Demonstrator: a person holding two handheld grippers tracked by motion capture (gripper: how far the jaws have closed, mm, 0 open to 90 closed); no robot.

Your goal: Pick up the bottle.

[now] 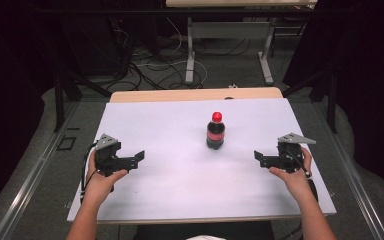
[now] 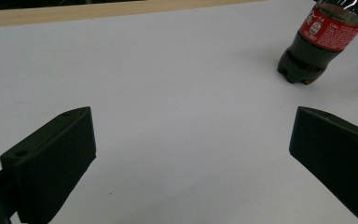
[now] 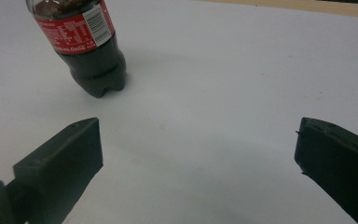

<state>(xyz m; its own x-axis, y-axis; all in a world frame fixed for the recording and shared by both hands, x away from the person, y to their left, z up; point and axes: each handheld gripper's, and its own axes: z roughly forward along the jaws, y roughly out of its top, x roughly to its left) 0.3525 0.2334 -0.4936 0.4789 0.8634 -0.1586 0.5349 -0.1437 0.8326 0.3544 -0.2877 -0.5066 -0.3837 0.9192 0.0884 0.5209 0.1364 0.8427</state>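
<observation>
White tabletop [image 1: 180,195] carries everything; a wood strip shows along its far edge. Your left gripper [image 1: 139,156] sits low over the tabletop near the left edge, held in your left hand [image 1: 102,175], jaws spread wide and released, nothing between them. Your right gripper [image 1: 258,157] mirrors it near the right edge, in your right hand [image 1: 292,175], jaws likewise spread apart and empty. Both point inward toward the middle. Cola bottle [image 1: 215,131] stands upright near the centre of the tabletop, a bit toward the far edge, red cap on, red label, dark drink inside. It's between the two grippers and well apart from both. Left gripper view has the bottle [image 2: 319,42] upper right; right gripper view has it [image 3: 84,44] upper left.
</observation>
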